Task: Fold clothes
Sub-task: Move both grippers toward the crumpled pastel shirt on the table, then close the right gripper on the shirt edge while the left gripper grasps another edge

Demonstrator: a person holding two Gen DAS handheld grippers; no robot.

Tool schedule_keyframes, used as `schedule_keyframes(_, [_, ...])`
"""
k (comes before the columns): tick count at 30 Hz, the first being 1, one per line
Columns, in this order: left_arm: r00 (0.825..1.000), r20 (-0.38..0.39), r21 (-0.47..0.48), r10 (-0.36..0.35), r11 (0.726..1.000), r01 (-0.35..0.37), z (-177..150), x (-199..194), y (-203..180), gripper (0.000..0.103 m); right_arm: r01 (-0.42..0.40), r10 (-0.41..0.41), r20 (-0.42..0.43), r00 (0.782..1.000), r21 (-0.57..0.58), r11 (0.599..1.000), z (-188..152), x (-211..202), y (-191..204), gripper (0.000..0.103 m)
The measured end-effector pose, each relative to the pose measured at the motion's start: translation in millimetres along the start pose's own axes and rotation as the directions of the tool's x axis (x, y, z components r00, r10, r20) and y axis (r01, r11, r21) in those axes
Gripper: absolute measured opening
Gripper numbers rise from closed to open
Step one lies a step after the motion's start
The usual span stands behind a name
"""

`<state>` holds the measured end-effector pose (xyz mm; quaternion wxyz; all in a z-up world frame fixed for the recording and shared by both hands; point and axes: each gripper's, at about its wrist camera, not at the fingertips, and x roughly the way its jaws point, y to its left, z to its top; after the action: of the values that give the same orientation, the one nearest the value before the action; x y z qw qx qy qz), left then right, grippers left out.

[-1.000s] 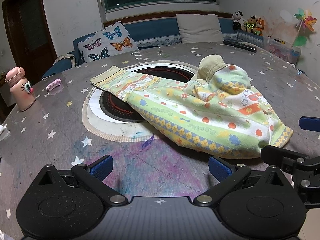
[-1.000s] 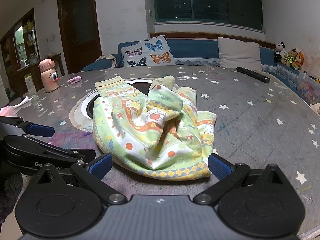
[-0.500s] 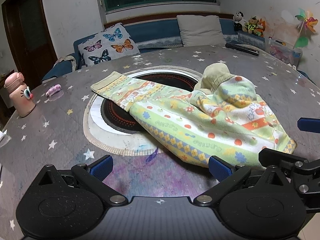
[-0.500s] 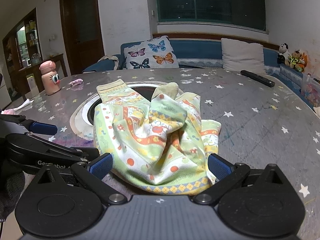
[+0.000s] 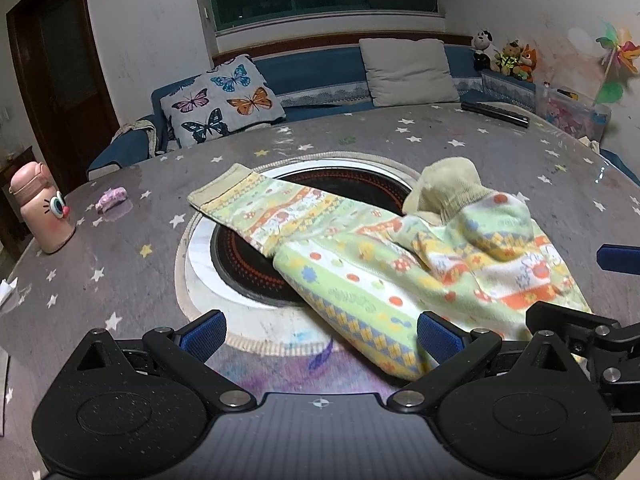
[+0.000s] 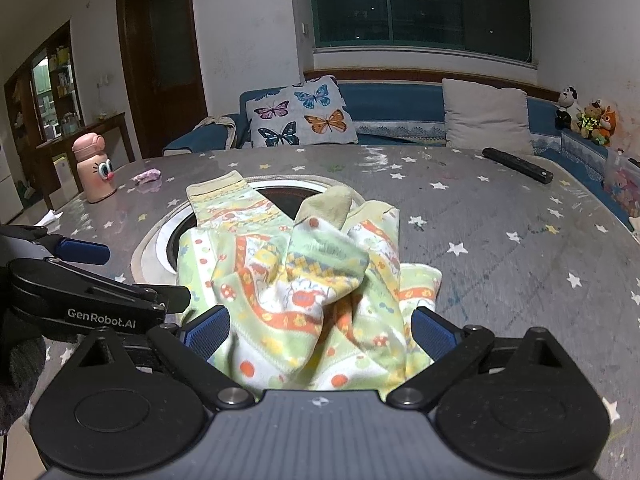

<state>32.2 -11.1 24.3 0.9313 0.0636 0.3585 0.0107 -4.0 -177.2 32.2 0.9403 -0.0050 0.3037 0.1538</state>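
Right wrist view shows your right gripper spread wide around the near hem of the crumpled green patterned child's trousers, which lie over the round black burner at 12 o'clock; left gripper, also spread, holds nothing and waits at 9 o'clock for the adjacent corner.

My left gripper: black, blue pads, silver screws. Right gripper is the same; white "GenRobot.AI" lettering marks the left's side.
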Motion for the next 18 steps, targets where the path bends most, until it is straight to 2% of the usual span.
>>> schedule_keyframes(8, [1.0, 0.013, 0.014, 0.01, 1.0, -0.01, 17.8, 12.5, 4.5, 0.103, -0.003, 0.003, 0.011, 1.0, -0.001, 1.0, 17.9, 13.7, -5.6, 0.093])
schedule_keyframes(18, [0.999, 0.015, 0.01, 0.039, 0.999, -0.039, 41.3, 34.2, 13.8, 0.103, -0.026, 0.026, 0.021, 0.999, 0.003, 1.0, 47.9, 35.0, -18.6, 0.073])
